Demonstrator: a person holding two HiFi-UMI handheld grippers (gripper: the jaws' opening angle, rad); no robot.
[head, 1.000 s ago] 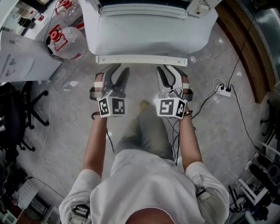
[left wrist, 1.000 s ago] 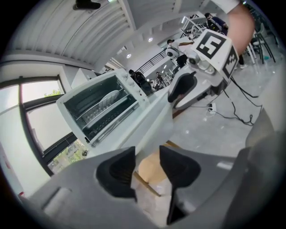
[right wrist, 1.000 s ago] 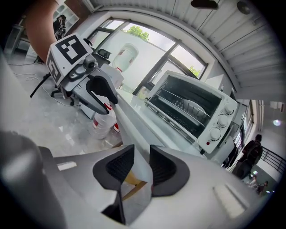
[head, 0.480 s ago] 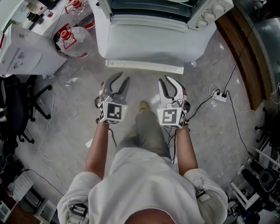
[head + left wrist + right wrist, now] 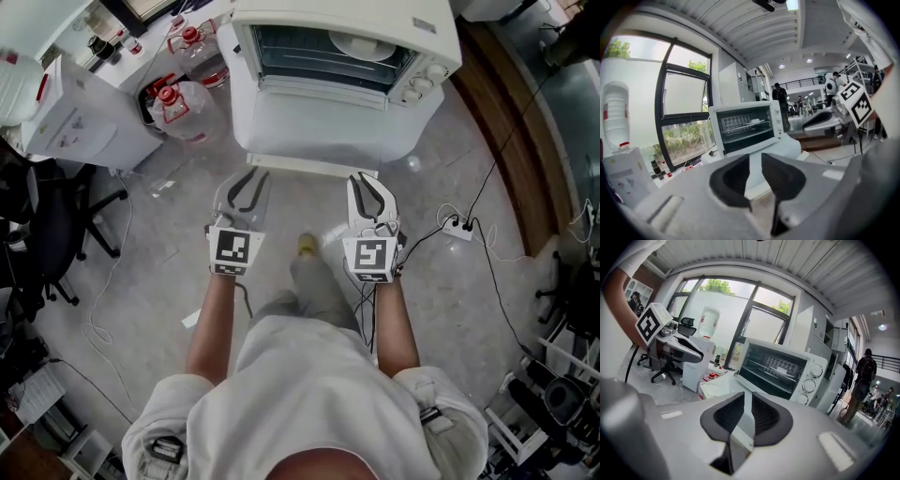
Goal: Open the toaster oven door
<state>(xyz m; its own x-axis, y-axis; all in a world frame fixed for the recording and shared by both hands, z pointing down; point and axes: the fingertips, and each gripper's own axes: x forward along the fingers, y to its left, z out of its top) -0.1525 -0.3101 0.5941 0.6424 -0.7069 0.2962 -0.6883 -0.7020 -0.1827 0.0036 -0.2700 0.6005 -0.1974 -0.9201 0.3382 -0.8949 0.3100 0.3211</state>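
The white toaster oven (image 5: 342, 42) stands at the top of the head view. Its door (image 5: 337, 122) hangs folded down, with the racks inside in plain sight and the handle edge (image 5: 309, 167) lowest. My left gripper (image 5: 246, 192) and right gripper (image 5: 370, 197) hover side by side just short of that edge and touch nothing. The jaws of both are closing, a narrow gap still shows, and nothing lies between them. In the left gripper view the gripper (image 5: 755, 164) faces the oven (image 5: 745, 126). The right gripper (image 5: 747, 401) in its own view also faces the oven (image 5: 780, 369).
Water bottles (image 5: 178, 98) and a white dispenser (image 5: 84, 122) stand left of the oven. An office chair (image 5: 56, 225) sits further left. A power strip (image 5: 457, 228) with cables lies on the floor at right, beside a wooden ledge (image 5: 506, 122).
Both grippers have drawn back from the door's handle edge and their jaws have narrowed. The head view has tilted so the oven's open cavity now shows.
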